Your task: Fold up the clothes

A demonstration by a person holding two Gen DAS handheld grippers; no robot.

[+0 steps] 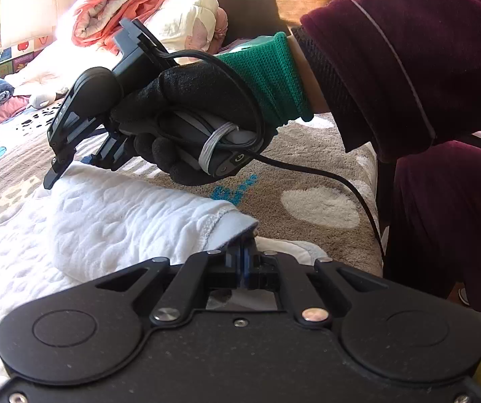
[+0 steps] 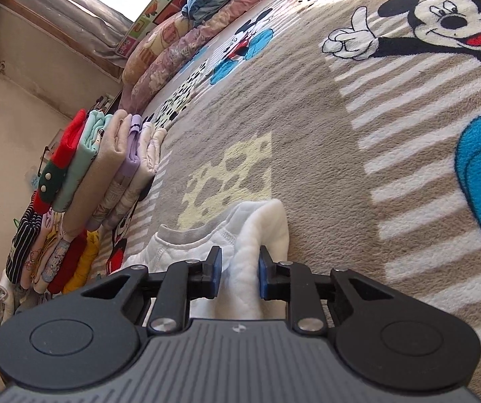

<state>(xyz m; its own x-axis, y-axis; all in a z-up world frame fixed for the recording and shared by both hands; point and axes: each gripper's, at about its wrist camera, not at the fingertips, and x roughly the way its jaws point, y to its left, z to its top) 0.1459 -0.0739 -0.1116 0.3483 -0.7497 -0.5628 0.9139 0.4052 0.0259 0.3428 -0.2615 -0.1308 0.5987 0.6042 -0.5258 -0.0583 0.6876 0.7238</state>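
Blue-padded fingers [image 2: 263, 277] pinch a white quilted garment [image 2: 247, 252].

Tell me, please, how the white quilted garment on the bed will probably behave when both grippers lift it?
The white quilted garment will probably sag and drape between the left gripper and the right gripper, since it already lies in soft folds. Its puffy quilting suggests it is light for its bulk. The textured fabric bunched between the right gripper's pads should hardly slip.

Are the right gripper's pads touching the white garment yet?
Touching. In the right wrist view the white garment fills the space between the right gripper's blue pads, pressing against both.
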